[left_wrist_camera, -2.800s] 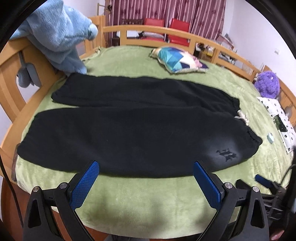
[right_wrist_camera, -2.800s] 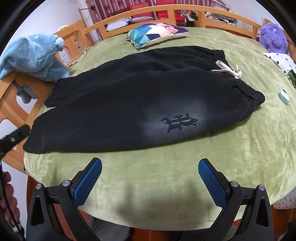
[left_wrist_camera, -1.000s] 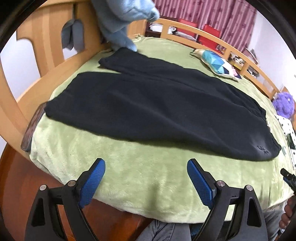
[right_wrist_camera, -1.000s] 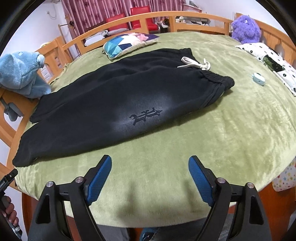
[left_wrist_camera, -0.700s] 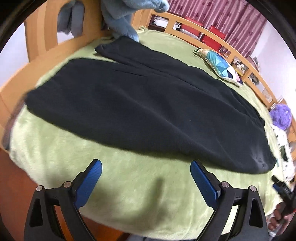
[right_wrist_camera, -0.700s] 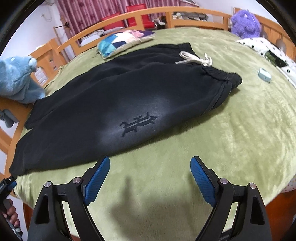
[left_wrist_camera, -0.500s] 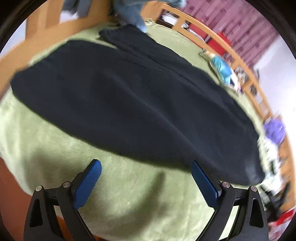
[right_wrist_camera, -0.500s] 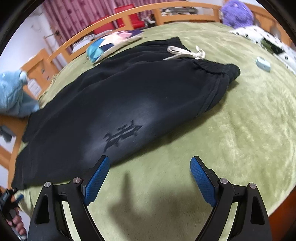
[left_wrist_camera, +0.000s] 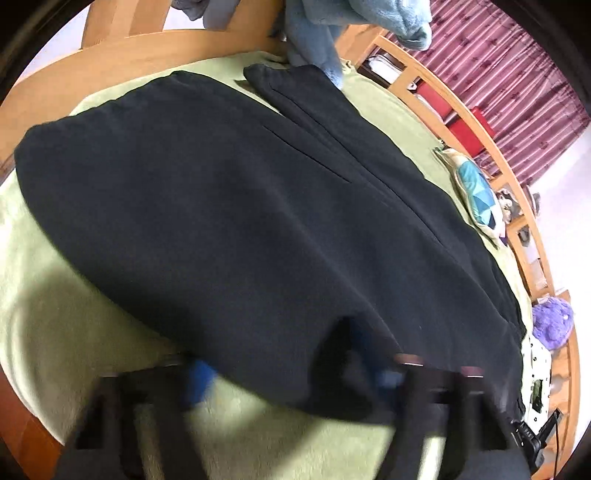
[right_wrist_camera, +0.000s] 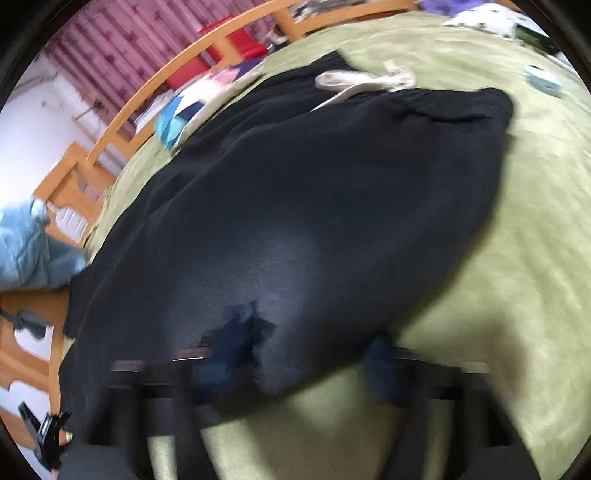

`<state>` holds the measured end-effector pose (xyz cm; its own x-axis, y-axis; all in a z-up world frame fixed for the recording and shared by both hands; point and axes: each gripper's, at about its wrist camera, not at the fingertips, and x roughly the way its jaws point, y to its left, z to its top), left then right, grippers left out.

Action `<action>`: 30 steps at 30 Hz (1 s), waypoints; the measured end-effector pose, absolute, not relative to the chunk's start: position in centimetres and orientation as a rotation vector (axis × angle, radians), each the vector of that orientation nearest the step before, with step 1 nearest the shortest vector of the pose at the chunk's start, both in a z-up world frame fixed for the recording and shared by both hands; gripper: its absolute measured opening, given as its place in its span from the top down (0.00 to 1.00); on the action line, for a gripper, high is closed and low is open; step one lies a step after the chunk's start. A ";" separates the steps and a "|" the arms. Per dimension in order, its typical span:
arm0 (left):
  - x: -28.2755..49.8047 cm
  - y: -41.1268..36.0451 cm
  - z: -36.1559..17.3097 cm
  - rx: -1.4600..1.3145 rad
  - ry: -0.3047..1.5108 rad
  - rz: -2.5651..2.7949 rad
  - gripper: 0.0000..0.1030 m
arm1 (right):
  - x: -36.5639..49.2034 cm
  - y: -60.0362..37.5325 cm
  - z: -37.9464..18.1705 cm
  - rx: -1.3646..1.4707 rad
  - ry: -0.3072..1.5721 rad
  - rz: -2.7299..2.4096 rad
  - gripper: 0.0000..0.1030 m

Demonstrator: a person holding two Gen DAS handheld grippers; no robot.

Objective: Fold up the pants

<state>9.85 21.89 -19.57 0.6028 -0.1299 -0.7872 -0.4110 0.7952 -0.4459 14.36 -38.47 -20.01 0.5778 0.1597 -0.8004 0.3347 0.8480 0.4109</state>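
Black pants [left_wrist_camera: 266,206] lie spread flat on a green bedspread [left_wrist_camera: 55,332], legs to the left, waistband with a white drawstring [right_wrist_camera: 362,83] to the right. My left gripper [left_wrist_camera: 291,380] is open, blurred by motion, with its blue pads at the near hem of the leg. My right gripper [right_wrist_camera: 303,365] is open and blurred, straddling the near edge of the pants [right_wrist_camera: 314,221] by the printed logo [right_wrist_camera: 240,332]. Neither holds fabric.
A wooden bed rail [left_wrist_camera: 491,155] curves round the far side. A blue plush toy [left_wrist_camera: 354,22] hangs at the leg end. A patterned cushion [left_wrist_camera: 476,192], a purple plush [left_wrist_camera: 552,326] and a small blue object [right_wrist_camera: 543,79] lie beyond the pants.
Both grippers have moved forward and down to the near edge of the pants, still open. The pants have not moved.
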 end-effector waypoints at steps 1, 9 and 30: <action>10.3 22.1 -19.6 -0.650 0.940 0.170 0.83 | 14.7 -38.3 -19.6 0.561 0.953 -0.106 0.81; 13.3 21.3 -12.1 -0.502 0.843 0.082 0.92 | 17.3 -37.0 -11.7 0.440 0.807 -0.042 0.86; 39.1 16.1 -4.7 -0.293 0.637 0.080 0.92 | 40.0 -37.8 -5.9 0.399 0.759 -0.029 0.90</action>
